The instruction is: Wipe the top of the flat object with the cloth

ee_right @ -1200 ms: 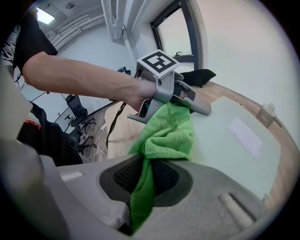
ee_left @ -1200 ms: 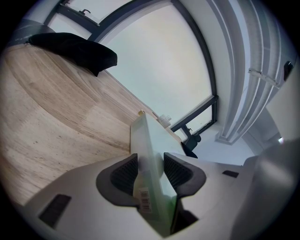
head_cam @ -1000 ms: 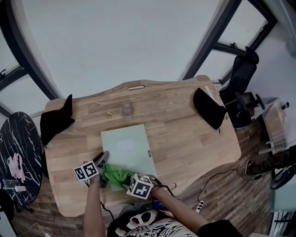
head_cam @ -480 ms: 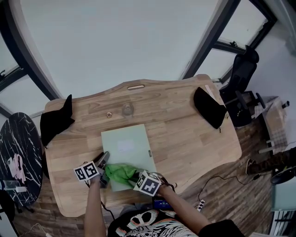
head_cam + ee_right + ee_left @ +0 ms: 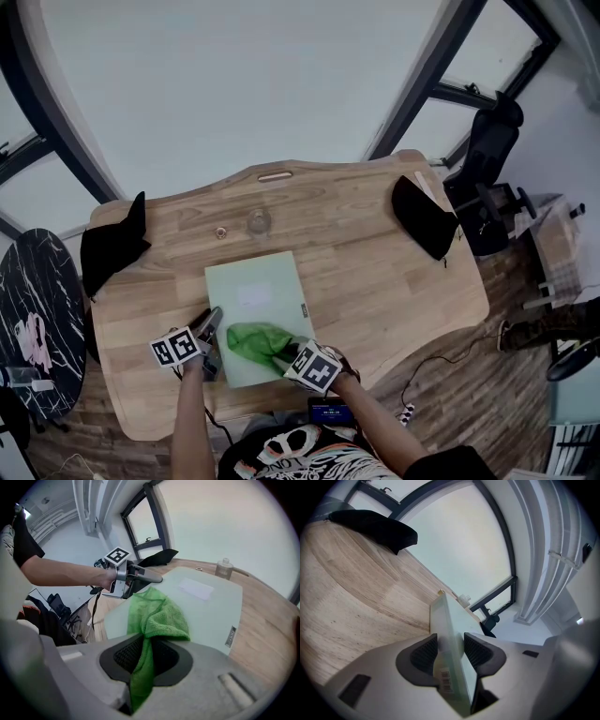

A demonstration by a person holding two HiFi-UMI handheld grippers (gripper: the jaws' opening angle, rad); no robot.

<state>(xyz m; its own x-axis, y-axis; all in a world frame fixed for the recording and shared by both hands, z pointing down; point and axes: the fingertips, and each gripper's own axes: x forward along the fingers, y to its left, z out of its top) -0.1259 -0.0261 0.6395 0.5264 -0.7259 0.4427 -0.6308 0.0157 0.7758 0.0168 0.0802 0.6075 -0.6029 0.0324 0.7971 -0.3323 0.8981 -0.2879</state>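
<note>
- Presently, left gripper point(image 5: 450, 652): jaws clamped on the near-left edge of the board point(image 5: 267, 281), a pale green flat panel lying on the table point(image 5: 375, 272). A barcode sticker point(image 5: 446, 680) shows on that edge between the jaws.
- Right gripper point(image 5: 146, 654): jaws clenched on a green cloth point(image 5: 251, 339). The cloth spills forward out of the jaws and lies bunched on the board's near end, just ahead of this gripper.
- Cloth, position: between the two grippers, just to the right of the left one's jaws, resting on the board's top.
- Board, extent: runs away ahead of both grippers. A white label point(image 5: 253, 296) sits on it ahead of the cloth, apart from it. A small dark tag point(image 5: 230, 636) sits on its edge, ahead and to the right of the right gripper.
- Bottle point(image 5: 259, 223): small, clear, upright on the table past the board's far edge, well ahead of both grippers.
- Black bundles, two: one point(image 5: 112, 246) at the table's edge, ahead and to the left of the left gripper; the other point(image 5: 424, 217) well ahead and to the right of the right gripper.
</note>
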